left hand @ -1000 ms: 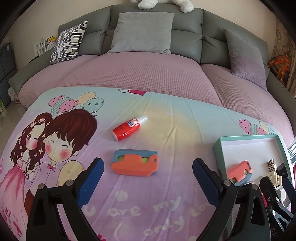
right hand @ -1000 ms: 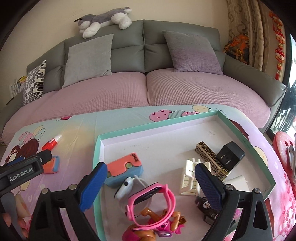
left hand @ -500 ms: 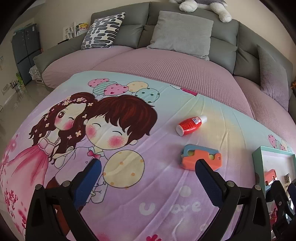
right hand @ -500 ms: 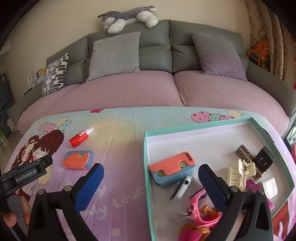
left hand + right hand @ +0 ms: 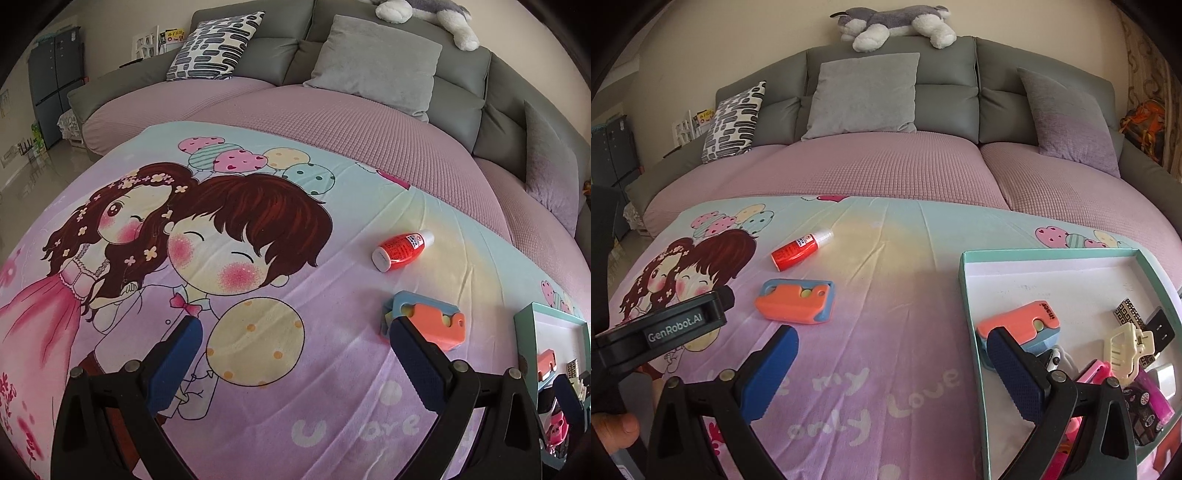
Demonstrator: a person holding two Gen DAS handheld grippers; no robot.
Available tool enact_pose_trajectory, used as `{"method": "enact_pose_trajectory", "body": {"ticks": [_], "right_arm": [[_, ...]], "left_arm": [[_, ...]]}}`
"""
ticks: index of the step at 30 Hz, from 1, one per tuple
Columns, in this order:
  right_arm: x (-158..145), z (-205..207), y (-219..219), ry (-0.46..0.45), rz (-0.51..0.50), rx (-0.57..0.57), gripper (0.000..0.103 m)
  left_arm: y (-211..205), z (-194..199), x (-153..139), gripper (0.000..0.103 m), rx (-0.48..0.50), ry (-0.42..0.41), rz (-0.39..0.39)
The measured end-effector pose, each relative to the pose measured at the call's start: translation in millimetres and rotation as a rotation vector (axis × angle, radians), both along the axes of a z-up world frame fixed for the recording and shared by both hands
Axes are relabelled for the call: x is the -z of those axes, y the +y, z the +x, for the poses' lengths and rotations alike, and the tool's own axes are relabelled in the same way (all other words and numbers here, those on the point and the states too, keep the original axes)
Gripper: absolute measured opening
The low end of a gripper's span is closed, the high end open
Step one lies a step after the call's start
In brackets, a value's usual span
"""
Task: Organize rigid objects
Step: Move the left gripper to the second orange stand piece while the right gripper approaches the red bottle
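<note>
A: Left wrist view: how does the left gripper (image 5: 293,360) stand?

B: Spread wide, nothing between its fingers. The orange-and-blue case (image 5: 428,323) lies on the cartoon sheet (image 5: 332,369) just beyond the right fingertip, the red bottle (image 5: 400,250) farther ahead.

A: And the right gripper (image 5: 892,373)?

B: Wide too, empty. Its right finger overlaps the teal tray (image 5: 971,332), where a second orange case (image 5: 1019,321) lies.

Home living room. Evidence: grey sectional sofa (image 5: 945,92) with pink quilted seat covers, throw pillows (image 5: 862,96), plush husky (image 5: 894,22) on its backrest, cartoon-print cloth (image 5: 886,295) spread in front, curtains (image 5: 1152,74) at right edge.
</note>
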State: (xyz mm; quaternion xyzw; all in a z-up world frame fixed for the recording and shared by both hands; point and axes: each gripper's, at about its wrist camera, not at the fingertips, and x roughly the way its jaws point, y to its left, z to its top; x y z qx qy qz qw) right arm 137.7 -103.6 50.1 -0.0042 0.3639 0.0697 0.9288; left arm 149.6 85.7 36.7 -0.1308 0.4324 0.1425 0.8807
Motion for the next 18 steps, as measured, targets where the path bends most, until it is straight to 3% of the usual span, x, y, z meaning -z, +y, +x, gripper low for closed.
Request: {"method": "enact_pose_trajectory", "body": {"ticks": [18], "right_arm": [[-3.2, 4.8, -27.0, -0.011, 0.002, 0.110, 0.103]], "left_arm": [[-40.6, 22.8, 13.0, 0.101, 0.186, 0.017, -0.030]]}}
